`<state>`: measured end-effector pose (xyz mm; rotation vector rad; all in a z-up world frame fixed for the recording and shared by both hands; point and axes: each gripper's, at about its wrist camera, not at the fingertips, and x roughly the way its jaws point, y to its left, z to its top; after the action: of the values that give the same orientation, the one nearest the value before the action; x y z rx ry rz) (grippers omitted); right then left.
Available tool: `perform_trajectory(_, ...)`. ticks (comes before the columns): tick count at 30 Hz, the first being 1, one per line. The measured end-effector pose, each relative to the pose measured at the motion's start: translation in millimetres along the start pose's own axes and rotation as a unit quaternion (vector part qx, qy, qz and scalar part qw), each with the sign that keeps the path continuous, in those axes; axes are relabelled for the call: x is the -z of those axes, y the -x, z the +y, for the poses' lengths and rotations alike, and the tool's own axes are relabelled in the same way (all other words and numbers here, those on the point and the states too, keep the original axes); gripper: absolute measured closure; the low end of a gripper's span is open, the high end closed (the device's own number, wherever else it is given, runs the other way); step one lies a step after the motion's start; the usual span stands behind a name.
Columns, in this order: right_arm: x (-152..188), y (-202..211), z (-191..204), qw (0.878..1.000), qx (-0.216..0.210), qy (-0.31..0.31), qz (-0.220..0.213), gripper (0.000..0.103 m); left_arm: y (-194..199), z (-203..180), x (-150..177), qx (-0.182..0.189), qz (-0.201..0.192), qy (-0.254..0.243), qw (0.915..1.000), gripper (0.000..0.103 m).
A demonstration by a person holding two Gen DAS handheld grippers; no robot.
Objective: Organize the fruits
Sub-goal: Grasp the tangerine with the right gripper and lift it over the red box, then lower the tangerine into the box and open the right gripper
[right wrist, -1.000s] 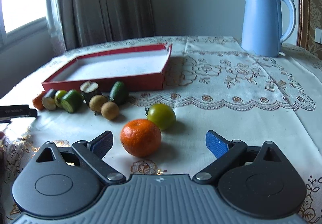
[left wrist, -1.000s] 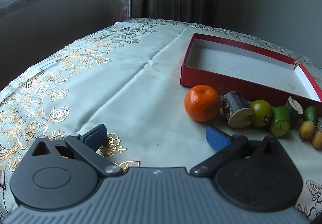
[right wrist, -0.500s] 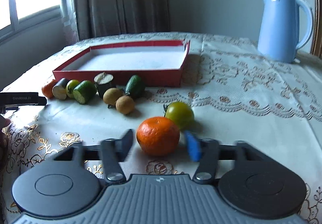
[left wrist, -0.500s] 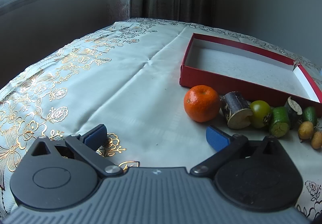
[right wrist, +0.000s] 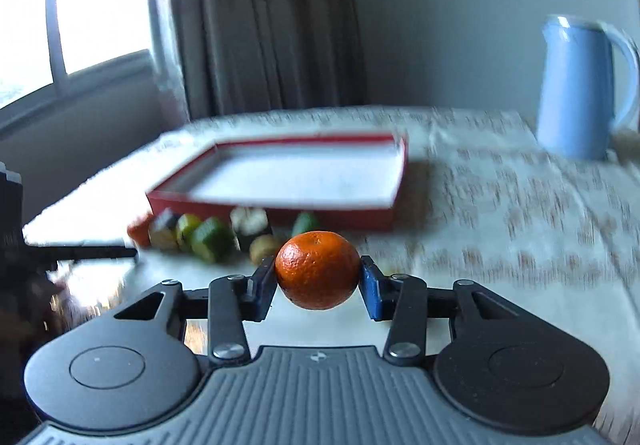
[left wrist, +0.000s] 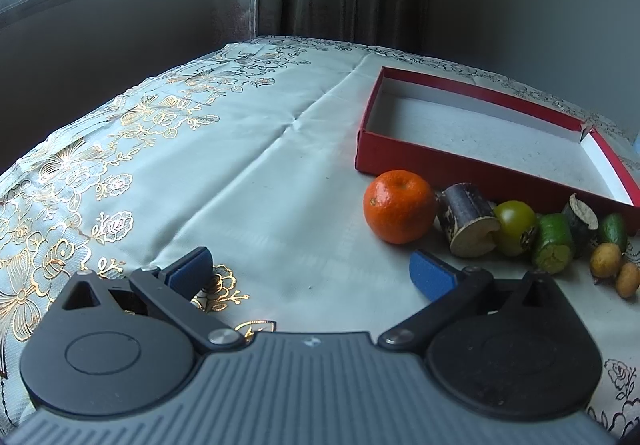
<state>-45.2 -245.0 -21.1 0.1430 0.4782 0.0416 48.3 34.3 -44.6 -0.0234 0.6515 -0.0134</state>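
Note:
My right gripper (right wrist: 319, 281) is shut on an orange mandarin (right wrist: 318, 269) and holds it above the tablecloth, short of the empty red tray (right wrist: 280, 201). The view is motion-blurred. My left gripper (left wrist: 312, 269) is open and empty, low over the cloth. A second mandarin (left wrist: 399, 207) lies just ahead of its right finger, beside a dark cut stem piece (left wrist: 466, 221), a yellow-green tomato (left wrist: 514, 221), a green cut piece (left wrist: 554, 247) and small brown fruits (left wrist: 606, 255), all along the tray's (left wrist: 460, 161) front wall.
A light blue kettle (right wrist: 580, 89) stands at the back right of the table. The row of fruits (right wrist: 208, 237) lies in front of the tray. The left gripper's dark finger (right wrist: 80, 253) shows at the left edge. Curtains and a window are behind.
My right gripper closed on the mandarin and lifted it off the cloth, moving toward the tray. The green tomato beside it is out of view. The left gripper stayed nearly still.

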Motion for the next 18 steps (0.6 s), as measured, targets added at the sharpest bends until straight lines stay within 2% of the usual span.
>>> perform_trajectory(3, -34.5, -20.1, 3.8, 1.000, 0.000, 0.024, -0.009, 0.060, 0.0, -0.2, -0.4, 0.001, 0.000, 0.001, 1.0000, 0.000)
perform_trajectory(8, -74.7, -91.2, -12.1, 0.999, 0.008, 0.016, 0.035, 0.060, -0.2, -0.6, -0.6, 0.001, 0.000, 0.001, 1.0000, 0.000)
perform_trajectory(12, -81.4, -137.9, -22.9, 0.997, 0.031, 0.017, 0.070, 0.059, -1.2, -2.4, -1.1, -0.001, 0.001, -0.001, 1.0000, 0.000)
perform_trajectory(15, -75.6, -154.5, -24.6, 0.995, 0.046, 0.028, 0.088, 0.059, -1.2, -2.6, -1.0, -0.001, 0.002, -0.001, 1.0000, 0.000)
perform_trajectory(16, -74.2, -157.3, -24.5, 0.994, 0.051, 0.031, 0.092, 0.057, -1.2, -2.6, -1.0, -0.001, 0.002, -0.001, 1.0000, 0.000)
perform_trajectory(18, -71.9, -156.6, -23.8, 0.994, 0.059, 0.036, 0.088, 0.041, -1.0, -2.7, -0.8, -0.001, 0.002, -0.002, 1.0000, 0.000)
